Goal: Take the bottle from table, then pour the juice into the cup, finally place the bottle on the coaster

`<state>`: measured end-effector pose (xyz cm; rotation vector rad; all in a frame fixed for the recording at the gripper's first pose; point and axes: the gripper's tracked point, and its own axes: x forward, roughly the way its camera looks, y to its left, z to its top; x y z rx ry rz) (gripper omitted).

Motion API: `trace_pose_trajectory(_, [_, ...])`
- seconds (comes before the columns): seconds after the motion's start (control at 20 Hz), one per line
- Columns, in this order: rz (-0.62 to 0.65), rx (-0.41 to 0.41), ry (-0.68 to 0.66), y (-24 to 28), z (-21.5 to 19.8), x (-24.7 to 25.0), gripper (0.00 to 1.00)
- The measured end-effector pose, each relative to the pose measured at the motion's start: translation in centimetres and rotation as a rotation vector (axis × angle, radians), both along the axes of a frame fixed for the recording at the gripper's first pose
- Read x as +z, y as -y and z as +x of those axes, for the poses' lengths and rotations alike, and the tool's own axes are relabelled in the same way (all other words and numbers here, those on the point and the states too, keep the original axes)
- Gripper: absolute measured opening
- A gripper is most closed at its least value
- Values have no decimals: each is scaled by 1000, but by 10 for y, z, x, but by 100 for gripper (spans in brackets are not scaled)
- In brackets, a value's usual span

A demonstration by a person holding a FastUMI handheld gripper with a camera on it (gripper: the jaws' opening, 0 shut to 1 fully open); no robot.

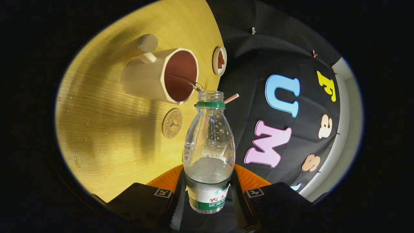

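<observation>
The tongs (207,191) are closed on the lower body of a clear plastic bottle (209,152), one finger pressing each side at the labelled band, so the bottle sits squarely between them and projects forward along their line. The bottle is uncapped, with a green ring (210,104) below its open mouth, and it is tipped so that the mouth points toward a cup (160,76) on the tabletop (106,129). Clear liquid lies in the lower part of the bottle near the fingers; droplets cling to the inner wall above it. A thin stream (189,81) runs from the bottle mouth into the cup's opening. The cup is pale and faceted, with a dark reddish-brown interior and a rounded knob-ended handle (146,45) on the side away from the bottle; it stands just beyond the bottle mouth, and whether rim and mouth touch cannot be told. A round wooden coaster (172,123) with a printed emblem lies flat on the tabletop beside the cup, on the near side of it, apart from the bottle and with nothing on it. A small round white dish (220,60) holding something reddish-brown sits near the tabletop's far edge, beyond the cup. A short striped stick-like item (231,98) shows just past the bottle neck; its nature cannot be determined. Scattered water drops mark the wood-grain tabletop on the side away from the booth wall.
</observation>
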<state>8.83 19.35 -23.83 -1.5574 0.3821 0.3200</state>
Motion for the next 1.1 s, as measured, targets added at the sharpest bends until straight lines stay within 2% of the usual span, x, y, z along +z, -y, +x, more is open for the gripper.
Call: trace_pose_trajectory(1.1, [-120, 68, 17, 0, 7, 14, 67])
